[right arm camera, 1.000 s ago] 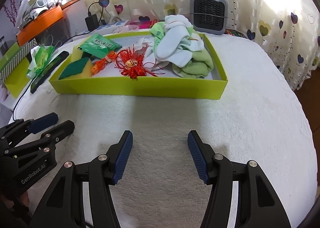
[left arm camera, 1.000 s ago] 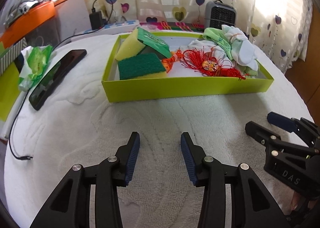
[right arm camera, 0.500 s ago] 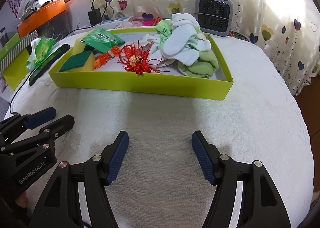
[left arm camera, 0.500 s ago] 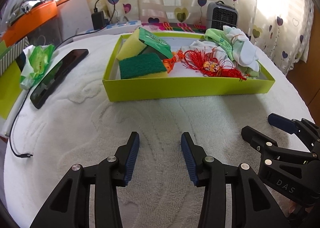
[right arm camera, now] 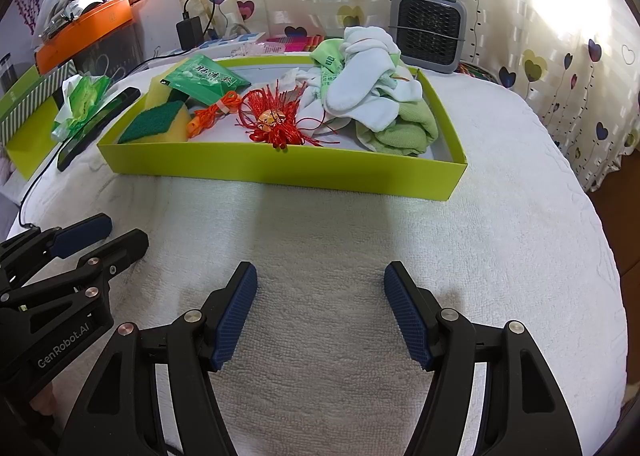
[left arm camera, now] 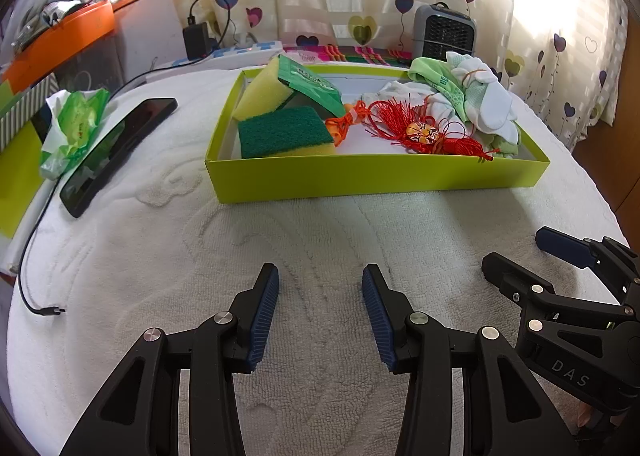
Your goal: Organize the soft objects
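Observation:
A lime-green tray [left arm camera: 376,175] [right arm camera: 280,169] stands on the white towel-covered table. In it lie two yellow-green sponges [left arm camera: 286,131] [right arm camera: 154,121], a green packet [left arm camera: 310,81] [right arm camera: 204,77], an orange cord [left arm camera: 346,121] [right arm camera: 214,113], a red tassel ornament [left arm camera: 424,131] [right arm camera: 274,121] and a pile of white and green socks [left arm camera: 476,95] [right arm camera: 372,95]. My left gripper [left arm camera: 320,310] [right arm camera: 100,232] is open and empty over the towel, well short of the tray. My right gripper [right arm camera: 320,312] [left arm camera: 520,252] is open and empty beside it.
A black phone [left arm camera: 120,151] [right arm camera: 96,121] and a green-white crumpled wrapper [left arm camera: 74,123] [right arm camera: 82,103] lie left of the tray. A black cable [left arm camera: 32,284] trails at the left edge. A grey fan heater [left arm camera: 444,31] [right arm camera: 428,29] stands behind the tray by the curtain.
Both grippers have drawn back slightly from the tray and stay open. The right gripper's jaws stand a little wider. Nothing in the tray has moved.

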